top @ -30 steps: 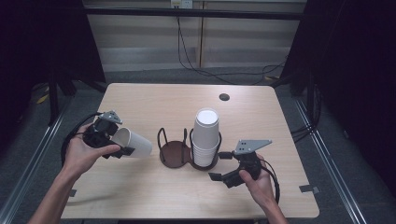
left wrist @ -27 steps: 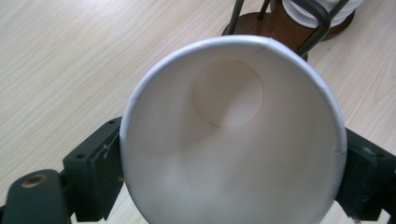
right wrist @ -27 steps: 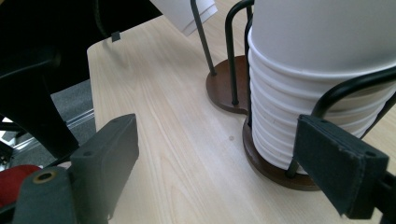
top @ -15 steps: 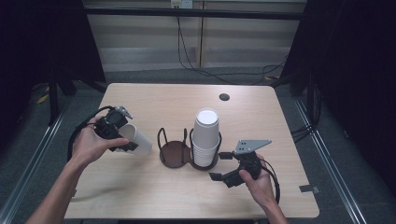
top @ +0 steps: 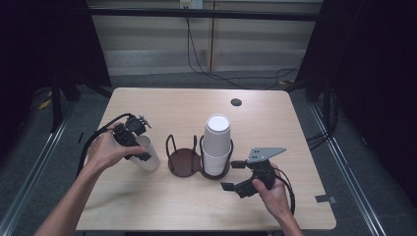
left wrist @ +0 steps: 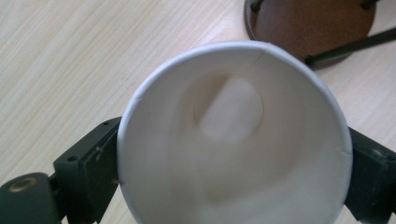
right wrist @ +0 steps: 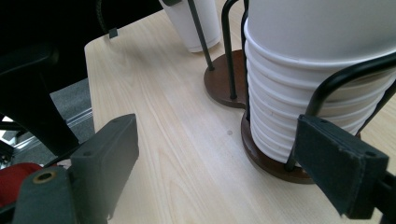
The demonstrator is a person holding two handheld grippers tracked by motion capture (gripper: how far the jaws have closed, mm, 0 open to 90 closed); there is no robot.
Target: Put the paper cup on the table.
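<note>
Single paper cup (left wrist: 233, 140): white, matt, smooth inside. Surface (top: 172, 105): pale wood grain, satin finish. Cup holder (top: 183, 160) beside the cup: dark brown glossy base with thin black metal wire loops. Left tongs (left wrist: 233, 186): matt black plastic.

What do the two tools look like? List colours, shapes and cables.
Both tools are black and hand-held. The left tool trails a looped black cable and has small metal parts on top. The right tool carries a grey three-cornered plate and a black cable looping round the hand. Each has two flat, blocky dark jaws with screw holes. Forearms are bare, no sleeves.
</note>
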